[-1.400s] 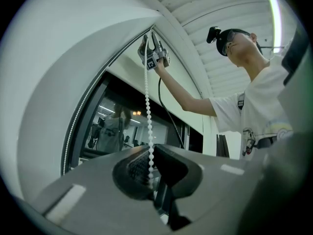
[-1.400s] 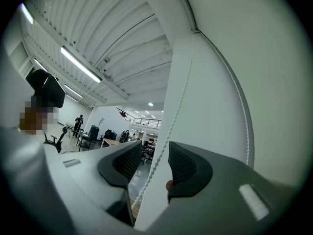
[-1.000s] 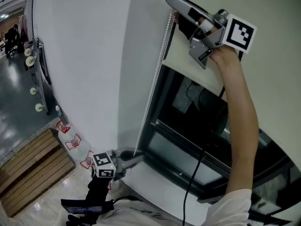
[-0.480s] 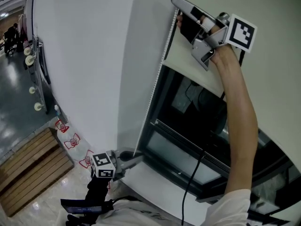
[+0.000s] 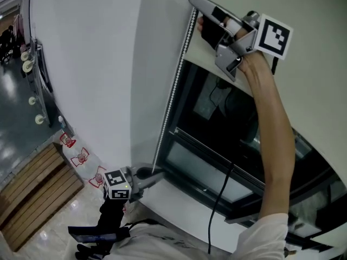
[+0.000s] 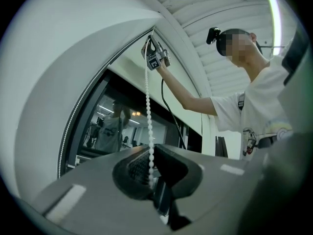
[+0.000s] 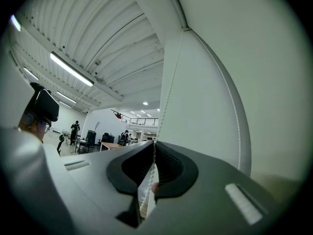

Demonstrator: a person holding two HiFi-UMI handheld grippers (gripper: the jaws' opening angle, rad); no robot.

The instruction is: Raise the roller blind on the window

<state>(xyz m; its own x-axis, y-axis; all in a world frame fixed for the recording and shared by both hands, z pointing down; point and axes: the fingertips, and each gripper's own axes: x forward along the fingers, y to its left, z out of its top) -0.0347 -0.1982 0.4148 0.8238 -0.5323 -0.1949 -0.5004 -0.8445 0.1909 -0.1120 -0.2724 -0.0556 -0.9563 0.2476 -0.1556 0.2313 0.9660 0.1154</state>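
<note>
A cream roller blind (image 5: 320,80) covers the top of a dark window (image 5: 217,134). Its white bead chain (image 5: 173,91) runs down the frame's left side. High up, my right gripper (image 5: 194,1) has just been closing its jaws, and the pads now pinch the bead chain (image 7: 168,92) at the right gripper's (image 7: 154,146) tips. Low by the sill, my left gripper (image 5: 157,172) is shut on the same chain. In the left gripper view the bead chain (image 6: 147,106) hangs taut into the left gripper (image 6: 150,153).
A white wall (image 5: 97,64) lies left of the window. A black cable (image 5: 219,199) hangs in front of the glass, above the white sill (image 5: 179,210). Wooden slats (image 5: 32,183) lie on the floor at lower left. The person (image 6: 254,97) shows in the left gripper view.
The right gripper's jaws closed onto the bead chain near the top of the blind and rolled slightly. The left gripper kept its grip and place low on the chain.
</note>
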